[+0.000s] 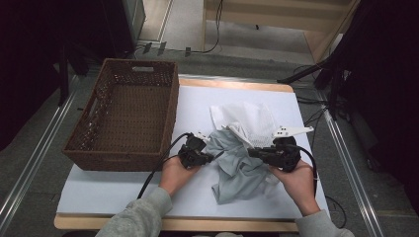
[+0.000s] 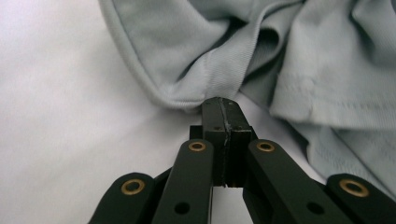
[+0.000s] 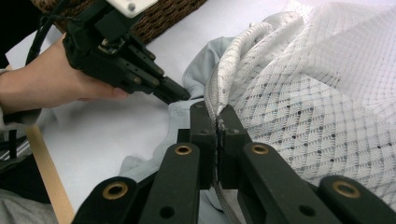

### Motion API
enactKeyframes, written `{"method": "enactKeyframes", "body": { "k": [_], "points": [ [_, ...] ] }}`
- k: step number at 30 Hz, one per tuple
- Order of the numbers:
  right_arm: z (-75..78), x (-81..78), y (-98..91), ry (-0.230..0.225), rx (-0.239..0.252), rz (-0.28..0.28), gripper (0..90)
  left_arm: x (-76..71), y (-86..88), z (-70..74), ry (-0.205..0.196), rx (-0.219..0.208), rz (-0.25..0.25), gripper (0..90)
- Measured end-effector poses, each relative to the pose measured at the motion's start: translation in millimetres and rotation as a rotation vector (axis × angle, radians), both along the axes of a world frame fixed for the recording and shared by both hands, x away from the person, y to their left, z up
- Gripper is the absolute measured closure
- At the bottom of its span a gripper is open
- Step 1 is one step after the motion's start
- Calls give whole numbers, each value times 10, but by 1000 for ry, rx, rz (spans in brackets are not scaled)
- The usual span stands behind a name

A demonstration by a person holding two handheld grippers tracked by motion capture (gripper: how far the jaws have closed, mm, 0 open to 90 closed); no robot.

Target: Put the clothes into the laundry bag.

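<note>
Right tongs (image 3: pixel 218 122) clamped on white mesh garment's (image 3: pixel 327 116) edge, left tongs (image 2: pixel 223 105) shut empty against grey shirt's (image 2: pixel 289 70) hem, likely to part them.

Wicker basket (image 1: pixel 129 116) beside left gripper (image 1: pixel 211 157)

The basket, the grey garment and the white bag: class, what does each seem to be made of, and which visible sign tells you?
Basket: brown woven wicker or rattan, matt; open weave shows.
Grey garment: soft knit, probably cotton jersey; fine ribs, stitched hem.
White bag: synthetic-looking mesh; diamond net with small holes.
</note>
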State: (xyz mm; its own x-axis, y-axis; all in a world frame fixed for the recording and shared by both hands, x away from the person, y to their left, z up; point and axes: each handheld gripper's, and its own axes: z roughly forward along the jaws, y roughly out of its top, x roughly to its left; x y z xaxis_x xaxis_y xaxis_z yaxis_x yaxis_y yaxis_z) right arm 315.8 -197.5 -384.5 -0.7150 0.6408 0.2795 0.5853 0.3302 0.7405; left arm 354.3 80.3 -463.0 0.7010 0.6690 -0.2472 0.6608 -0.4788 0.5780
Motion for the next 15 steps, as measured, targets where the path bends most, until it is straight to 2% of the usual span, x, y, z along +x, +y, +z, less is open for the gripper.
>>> {"method": "enactKeyframes", "body": {
  "k": [3,7,10,11,15],
  "points": [
    [2,0,8,-6,0,0,886,66,-56,-2,-11,1,5,900],
    [-6,13,21,-2,-3,-3,886,152,-166,34,-18,-80,17,900],
    [-14,21,27,-1,-3,-1,886,195,-295,56,-28,-89,5,900],
    [-16,25,26,-2,-2,0,886,210,-331,61,-36,-79,-1,900],
    [-22,35,18,0,-1,-7,886,266,-395,113,-47,-89,-5,900]
  ]
}}
